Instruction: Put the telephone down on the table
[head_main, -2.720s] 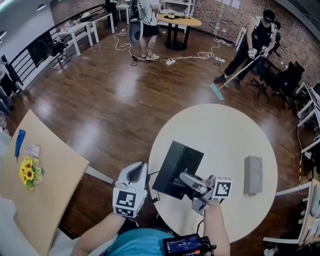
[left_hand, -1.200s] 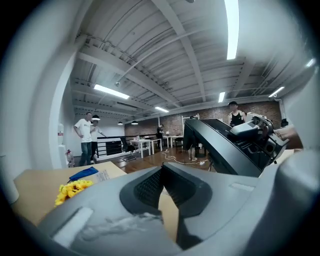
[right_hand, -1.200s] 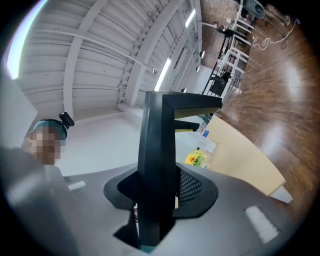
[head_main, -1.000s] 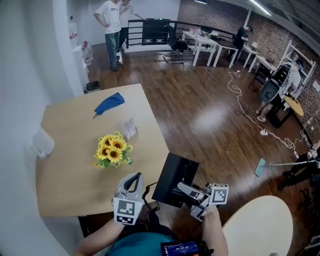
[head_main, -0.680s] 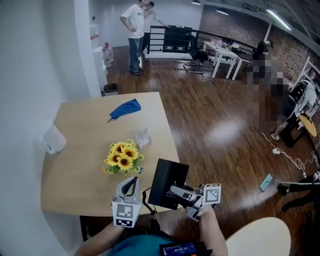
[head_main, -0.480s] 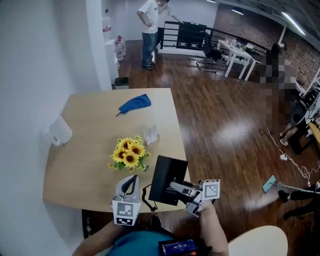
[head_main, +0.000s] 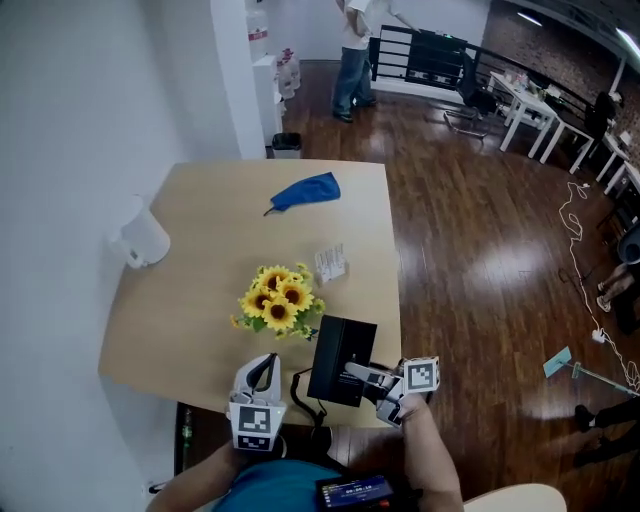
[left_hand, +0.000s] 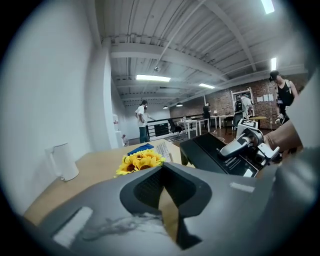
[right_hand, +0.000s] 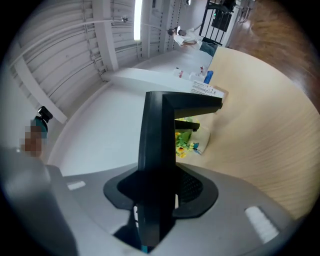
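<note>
The telephone (head_main: 340, 360) is a flat black slab, held over the near edge of the pale wooden table (head_main: 200, 270). My right gripper (head_main: 358, 372) is shut on its near side. In the right gripper view the telephone (right_hand: 157, 145) stands edge-on between the jaws of my right gripper (right_hand: 157, 202), above the table (right_hand: 260, 125). My left gripper (head_main: 262, 366) sits left of the telephone with nothing in it. In the left gripper view, the jaws of my left gripper (left_hand: 167, 202) meet, with the telephone (left_hand: 215, 155) and the right gripper (left_hand: 241, 145) off to the right.
On the table are a bunch of sunflowers (head_main: 278, 297) just beyond the telephone, a paper card (head_main: 331, 263), a blue cloth (head_main: 305, 191) and a white jug (head_main: 143, 240). A black cord (head_main: 298, 392) hangs from the telephone. A person (head_main: 355, 40) stands far behind; dark wood floor lies to the right.
The telephone, still in my right gripper, has gone from the round white table to the wooden table's near edge. Both grippers have sunk and the sunflowers now lie close ahead.
</note>
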